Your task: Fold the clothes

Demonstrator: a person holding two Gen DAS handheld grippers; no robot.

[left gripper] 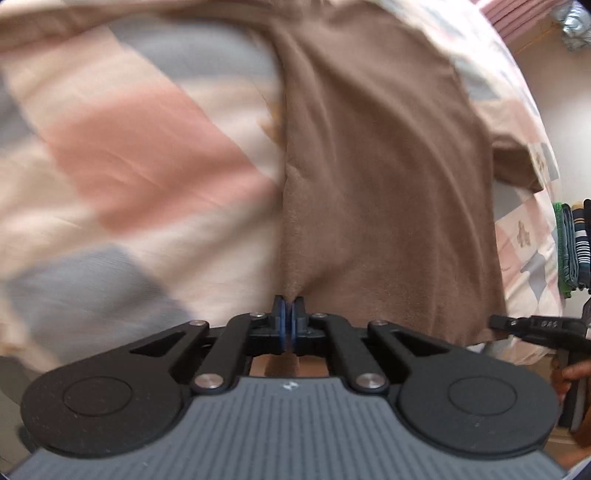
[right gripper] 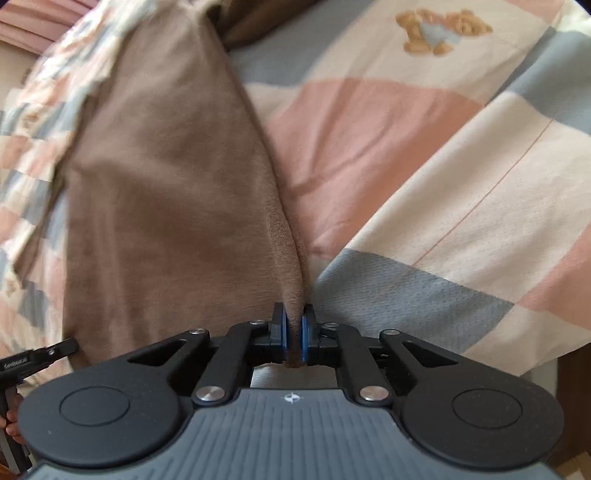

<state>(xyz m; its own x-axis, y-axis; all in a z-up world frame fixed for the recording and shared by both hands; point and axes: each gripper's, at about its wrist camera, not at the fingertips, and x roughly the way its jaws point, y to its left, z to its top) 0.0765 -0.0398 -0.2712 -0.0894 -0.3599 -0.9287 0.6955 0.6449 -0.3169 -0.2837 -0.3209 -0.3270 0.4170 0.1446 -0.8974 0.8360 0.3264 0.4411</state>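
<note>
A: Where was the shirt (left gripper: 388, 177) when you looked?

B: Flat on the quilt (left gripper: 140, 155), running from my left gripper (left gripper: 289, 314) up toward twelve o'clock. A short sleeve stuck out at about three o'clock in the left view.

A: And your fingers?

B: My left gripper was pinched tight on the hem corner, blue pads (left gripper: 282, 314) together with a thin fold of brown cloth between them. My right gripper (right gripper: 293, 325) was nearly closed too, pads (right gripper: 282, 325) clamped on a thicker bunch of the shirt's other hem corner.

A: Any baskets or bins?

B: None I could see. Only a pile of folded clothes (left gripper: 574, 247) standing at three o'clock in the left view, past the quilt's edge. A bear print (right gripper: 439, 31) sat at one o'clock in the right view.
</note>
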